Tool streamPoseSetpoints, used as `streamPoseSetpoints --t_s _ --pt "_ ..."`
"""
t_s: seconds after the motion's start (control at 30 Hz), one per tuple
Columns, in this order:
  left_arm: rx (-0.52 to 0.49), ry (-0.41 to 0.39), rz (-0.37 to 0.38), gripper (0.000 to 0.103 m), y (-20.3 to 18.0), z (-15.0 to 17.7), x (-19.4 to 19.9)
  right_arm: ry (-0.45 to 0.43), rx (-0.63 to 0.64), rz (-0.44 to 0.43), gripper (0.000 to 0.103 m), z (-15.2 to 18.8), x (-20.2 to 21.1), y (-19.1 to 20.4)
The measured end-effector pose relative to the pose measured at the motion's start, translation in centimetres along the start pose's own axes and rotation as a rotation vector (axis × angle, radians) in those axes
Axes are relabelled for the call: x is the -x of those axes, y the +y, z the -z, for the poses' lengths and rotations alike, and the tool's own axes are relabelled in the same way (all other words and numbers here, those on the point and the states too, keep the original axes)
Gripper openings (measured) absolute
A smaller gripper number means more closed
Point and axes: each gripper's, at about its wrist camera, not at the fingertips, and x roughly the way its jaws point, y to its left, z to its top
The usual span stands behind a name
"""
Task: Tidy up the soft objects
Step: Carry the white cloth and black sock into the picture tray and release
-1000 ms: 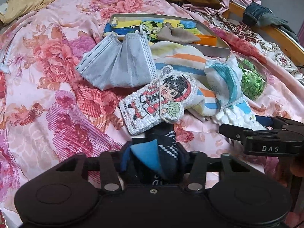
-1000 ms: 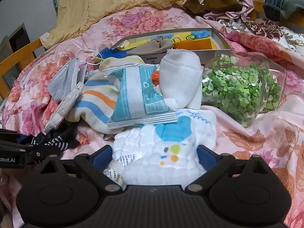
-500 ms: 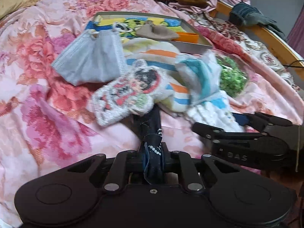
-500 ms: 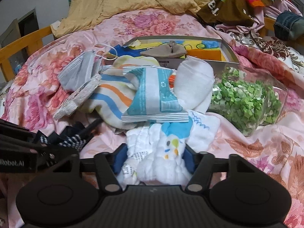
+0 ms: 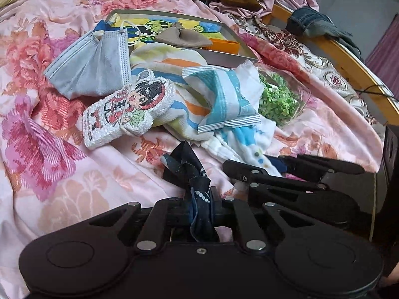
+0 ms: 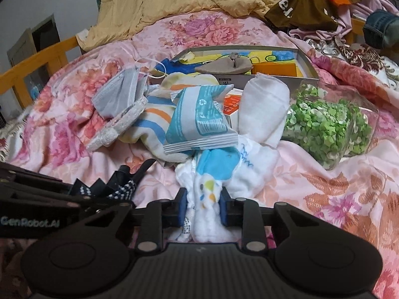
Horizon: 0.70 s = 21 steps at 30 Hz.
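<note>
Change, left gripper (image 5: 199, 205): jaws now clamped on the dark sock (image 5: 185, 168), where a second ago standing apart around it.
Change, right gripper (image 6: 202, 206): jaws closing from wide apart, blue pads now pressing into the white cloth (image 6: 224, 164).
Change, pile: sitting slightly shifted in both views; items keeping the same order.
Sock, look: dark navy, white dots near the cuff, bunching and creasing.
Sock, place: lying on the floral bedspread (image 5: 74, 174), just below the cartoon pouch (image 5: 127, 109), near the white cloth.
Sock, axis: running from the jaws up and slightly left toward the pile.
Cloth, look: white, quilted, blue patch and coloured dots, gathering into a narrow waist between the pads.
Cloth, place: lying partly under the teal packet (image 6: 197, 122), beside the bag of green bits (image 6: 324, 124).
Cloth, axis: pointing away from the gripper toward the tray (image 6: 305, 62).
</note>
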Motion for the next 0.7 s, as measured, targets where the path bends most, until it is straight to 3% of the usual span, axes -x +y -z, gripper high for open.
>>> streamPoseSetpoints --t_s 0.3,0.7 --pt "0.142 -0.056 0.007 0.011 -0.6 0.6 1.1 -0.040 -0.125 -0.083 0.023 0.1 2.4 -1.8" --pt "0.144 -0.163 -0.017 0.011 -2.0 0.8 4.3 -0.205 -0.275 -0.237 0.024 0.4 6.3 -3.5"
